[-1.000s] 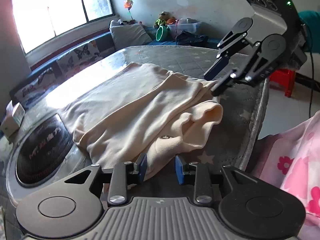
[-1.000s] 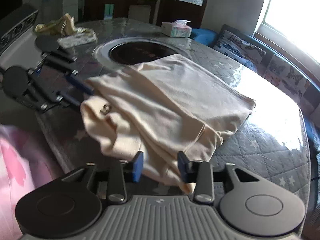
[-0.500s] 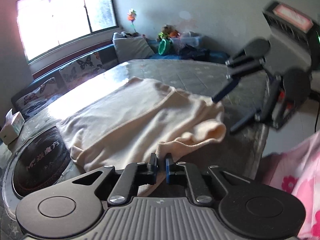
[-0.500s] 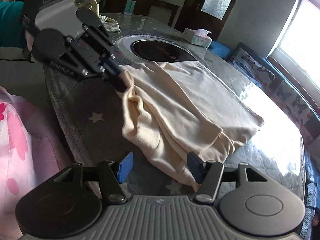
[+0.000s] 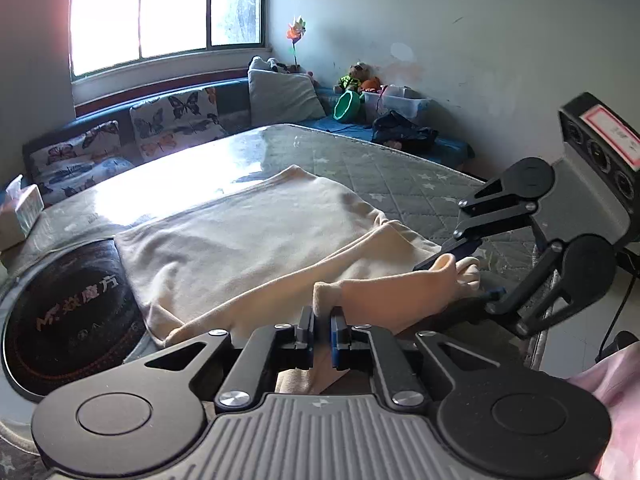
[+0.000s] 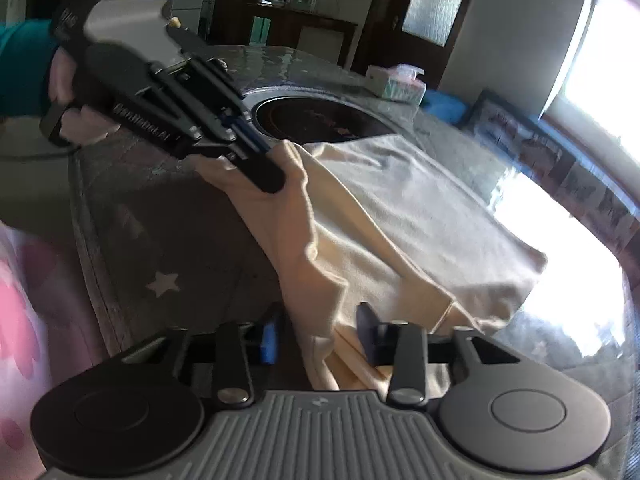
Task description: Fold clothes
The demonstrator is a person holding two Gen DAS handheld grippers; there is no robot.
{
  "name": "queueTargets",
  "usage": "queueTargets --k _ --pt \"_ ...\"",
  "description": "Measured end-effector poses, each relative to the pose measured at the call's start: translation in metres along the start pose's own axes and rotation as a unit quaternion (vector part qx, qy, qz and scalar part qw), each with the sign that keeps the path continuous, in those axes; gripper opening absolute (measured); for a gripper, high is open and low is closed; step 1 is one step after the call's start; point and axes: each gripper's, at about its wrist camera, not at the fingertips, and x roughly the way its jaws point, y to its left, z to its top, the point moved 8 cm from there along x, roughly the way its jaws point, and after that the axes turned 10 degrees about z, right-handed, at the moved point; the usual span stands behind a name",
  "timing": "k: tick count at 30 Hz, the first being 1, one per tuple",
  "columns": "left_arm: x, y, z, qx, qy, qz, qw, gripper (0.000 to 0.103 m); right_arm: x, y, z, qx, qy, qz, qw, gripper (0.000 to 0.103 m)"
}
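A cream garment (image 5: pixel 248 236) lies partly folded on the quilted grey table (image 5: pixel 400 176); it also shows in the right wrist view (image 6: pixel 400 216). My left gripper (image 5: pixel 322 326) is shut on the garment's near edge and holds it lifted off the table; in the right wrist view the left gripper (image 6: pixel 268 178) pinches a raised corner. My right gripper (image 6: pixel 316 340) is open, its jaws on either side of the garment's other near edge. In the left wrist view the right gripper (image 5: pixel 464 270) has bunched cloth between its fingers.
A round black hotplate (image 5: pixel 60 312) is set into the table beside the garment. A tissue box (image 6: pixel 396 82) stands at the table's far edge. A bench with butterfly cushions (image 5: pixel 172 120) runs under the window. Pink floral cloth (image 6: pixel 20 320) is at the near edge.
My left gripper shut on the garment's near edge and lifted it. My right gripper opened wide, then moved in around the other end of that edge, narrowing its jaws.
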Motion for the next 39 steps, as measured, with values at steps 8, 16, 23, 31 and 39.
queueTargets --k 8,16,23,31,39 --pt "-0.012 0.003 -0.020 0.016 0.009 0.017 0.9997 0.026 -0.005 -0.027 0.012 0.097 -0.014 0.045 0.994 0.013" --pt "-0.015 0.008 -0.038 0.051 0.017 0.041 0.9977 0.035 -0.016 -0.037 0.024 0.118 -0.034 0.042 0.991 0.011" --pt "-0.011 0.012 -0.043 0.073 0.009 0.053 0.9959 0.018 -0.017 -0.032 0.025 0.111 -0.043 0.026 0.993 0.009" --pt "-0.032 0.008 -0.035 0.055 -0.009 0.042 0.9976 0.008 -0.041 -0.013 0.024 0.097 -0.066 0.024 0.993 0.008" --pt "-0.082 -0.019 -0.035 0.045 -0.009 0.001 0.9989 0.008 -0.088 0.025 0.017 0.088 -0.066 0.048 0.993 0.008"
